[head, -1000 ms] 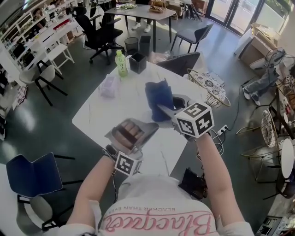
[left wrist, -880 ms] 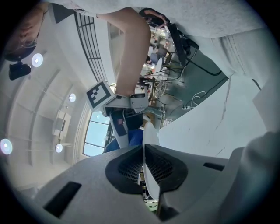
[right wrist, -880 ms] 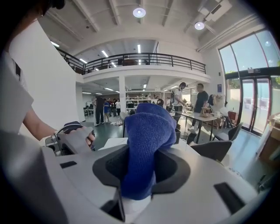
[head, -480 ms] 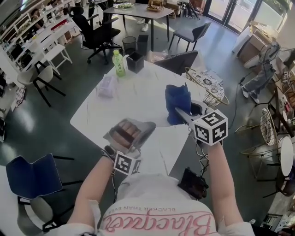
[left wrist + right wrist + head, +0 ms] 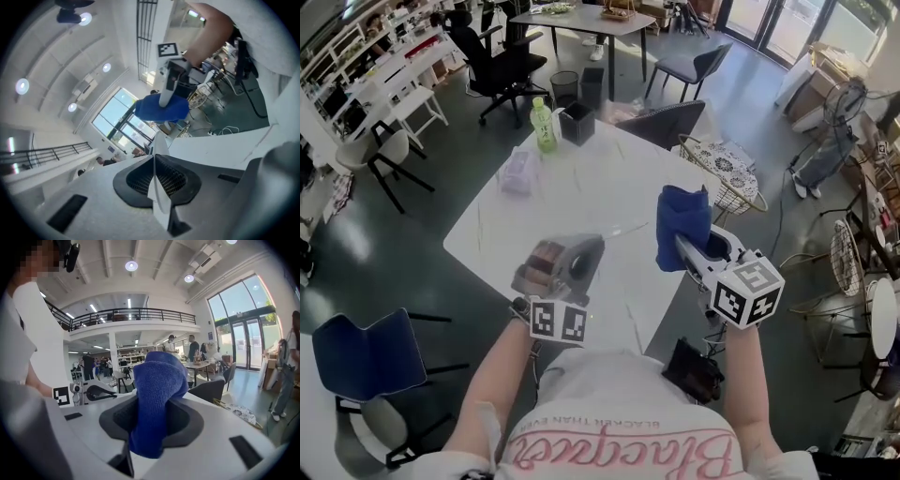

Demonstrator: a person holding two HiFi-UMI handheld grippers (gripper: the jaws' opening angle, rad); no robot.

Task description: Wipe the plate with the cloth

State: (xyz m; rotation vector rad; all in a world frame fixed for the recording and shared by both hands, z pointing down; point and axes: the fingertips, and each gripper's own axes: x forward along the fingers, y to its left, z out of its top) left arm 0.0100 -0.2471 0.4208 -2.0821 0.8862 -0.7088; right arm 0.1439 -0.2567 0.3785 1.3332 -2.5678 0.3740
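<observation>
Head view: cloth [image 5: 682, 225] blue & bunched.

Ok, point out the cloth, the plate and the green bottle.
cloth [image 5: 682, 214]: head view, middle of the blue bunch.
plate [image 5: 158, 197]: left gripper view, edge-on white rim between the jaws.
green bottle [image 5: 547, 131]: head view, its body.

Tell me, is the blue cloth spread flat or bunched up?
Bunched up. The blue cloth is a thick, rounded wad pinched in the right tongs, with folds hanging loose and no part of it laid out flat.
</observation>
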